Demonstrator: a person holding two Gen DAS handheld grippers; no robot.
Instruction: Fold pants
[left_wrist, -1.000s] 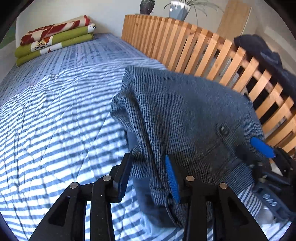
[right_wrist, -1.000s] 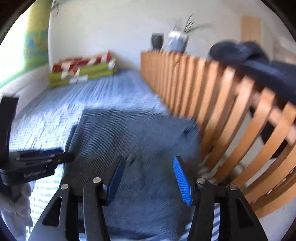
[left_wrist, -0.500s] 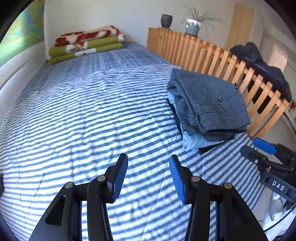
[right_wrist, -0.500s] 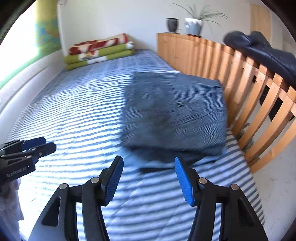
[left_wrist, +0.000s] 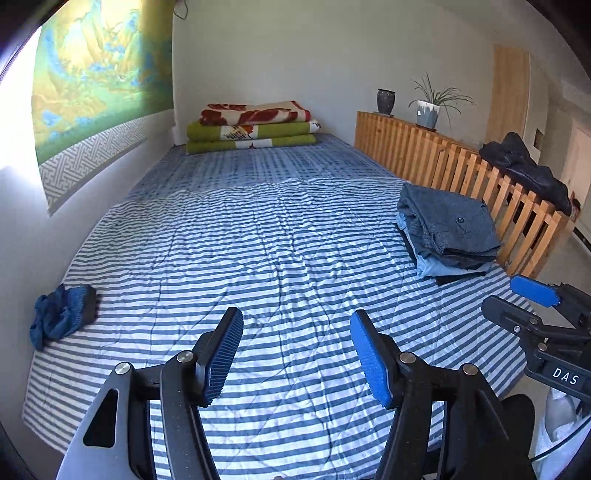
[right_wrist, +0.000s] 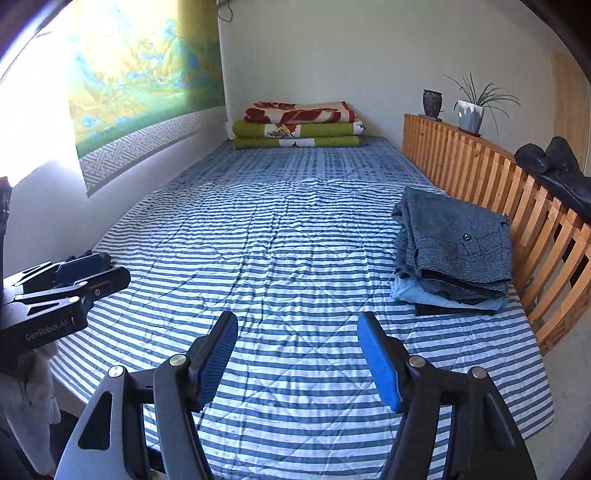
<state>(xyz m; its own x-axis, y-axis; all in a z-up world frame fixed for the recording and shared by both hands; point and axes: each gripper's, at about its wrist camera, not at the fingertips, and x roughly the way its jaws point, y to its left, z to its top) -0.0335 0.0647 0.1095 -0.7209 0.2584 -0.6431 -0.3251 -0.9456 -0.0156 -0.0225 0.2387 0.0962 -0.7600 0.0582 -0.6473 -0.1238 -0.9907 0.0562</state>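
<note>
Left gripper (left_wrist: 295, 360) and right gripper (right_wrist: 297, 363), black-framed claws with blue ribbed pads, hover over the blue-and-white striped quilt (left_wrist: 280, 258); both sets of jaws are opening with nothing between them. The folded grey checked pants (right_wrist: 456, 240) lie ahead and to the right of each claw, topping a stack of folded garments (right_wrist: 443, 295) beside the slatted wooden rail (right_wrist: 524, 206). A crumpled blue knit garment (left_wrist: 61, 314) sits ahead-left of the left claw, near the wall. Judged step: fetching the next piece. To do it well, approach low, spread the jaws fully, and pinch one edge only, not a bunched layer.
</note>
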